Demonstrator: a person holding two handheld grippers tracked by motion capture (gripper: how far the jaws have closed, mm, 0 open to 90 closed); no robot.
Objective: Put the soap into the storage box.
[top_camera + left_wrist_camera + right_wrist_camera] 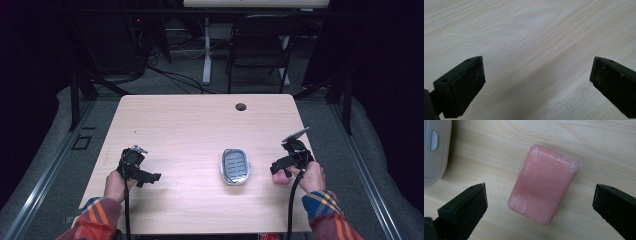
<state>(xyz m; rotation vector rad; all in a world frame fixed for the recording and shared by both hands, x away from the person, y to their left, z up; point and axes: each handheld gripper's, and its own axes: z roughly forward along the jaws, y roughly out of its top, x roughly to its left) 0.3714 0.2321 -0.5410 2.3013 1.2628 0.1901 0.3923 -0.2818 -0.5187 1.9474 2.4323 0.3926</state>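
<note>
Right tongs [540, 205] agape astride pink soap [543, 183]

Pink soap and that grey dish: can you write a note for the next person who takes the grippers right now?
Left gripper: open, empty, over bare table on the left side.
Right gripper: open, hovering over the pink soap, fingers either side, not touching it.
Soap lies flat on the table, just right of the grey soap dish, which holds nothing.
Done: nothing gripped yet.
Left, probably: close on the soap and set it in the dish.
</note>
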